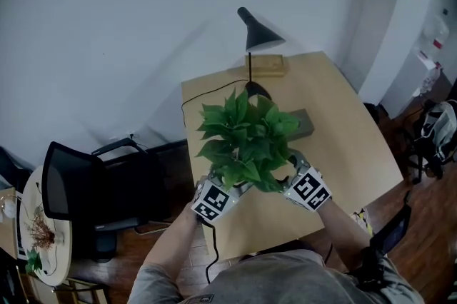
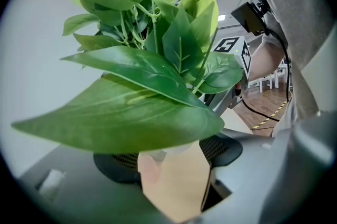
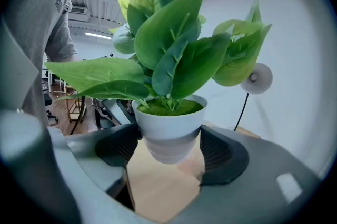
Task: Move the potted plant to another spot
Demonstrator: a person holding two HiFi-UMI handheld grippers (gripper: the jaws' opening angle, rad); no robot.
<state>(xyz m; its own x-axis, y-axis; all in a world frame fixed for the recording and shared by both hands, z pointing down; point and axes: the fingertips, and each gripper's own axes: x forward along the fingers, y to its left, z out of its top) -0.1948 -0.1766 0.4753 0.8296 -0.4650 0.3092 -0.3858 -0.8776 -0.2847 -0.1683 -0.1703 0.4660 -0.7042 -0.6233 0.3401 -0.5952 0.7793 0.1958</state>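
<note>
Foliage of the potted plant (image 1: pixel 246 142) fills the head view, low over the wooden surface (image 1: pixel 350 138) between the left gripper (image 1: pixel 230 190) and right gripper (image 1: pixel 287 185), with a desk lamp (image 1: pixel 255 31) just behind. In the left gripper view the jaws sit pot-width apart, apparently gripping, though a leaf hides the contact. In the right gripper view the jaws clamp the tapered white pot (image 3: pixel 171 131), which could slide out downward if either squeeze eases.

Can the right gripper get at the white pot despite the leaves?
Apparently yes: the right gripper has the white pot between its jaws, pads against its sides. The leaves spread above the rim, out of the way.
</note>
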